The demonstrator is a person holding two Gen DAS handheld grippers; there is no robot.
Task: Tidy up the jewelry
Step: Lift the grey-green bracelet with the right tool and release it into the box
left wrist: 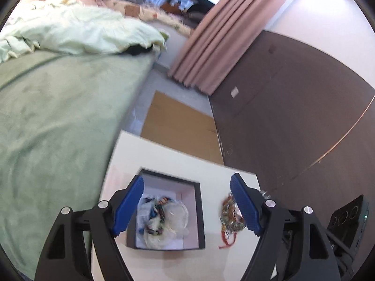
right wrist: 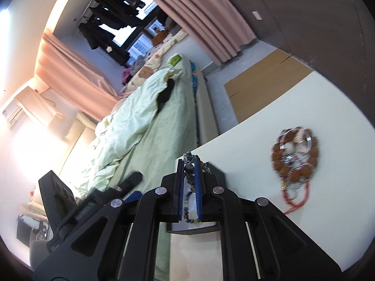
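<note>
We are pinching a dark bead string (right wrist: 189,164) in the right gripper (right wrist: 189,161); lowering it slowly into the box (left wrist: 200,213) should prevent tangles, while our left gripper (left wrist: 187,187) is hanging spread.

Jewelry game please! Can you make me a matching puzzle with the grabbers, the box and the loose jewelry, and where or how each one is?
Things:
1. left gripper
2. right gripper
3. black box
4. heap of jewelry

States:
A. lying loose on the white table
B. open
C. holds bagged jewelry
D. shut on a dark bead string

Pairs: 1-B, 2-D, 3-C, 4-A
</note>
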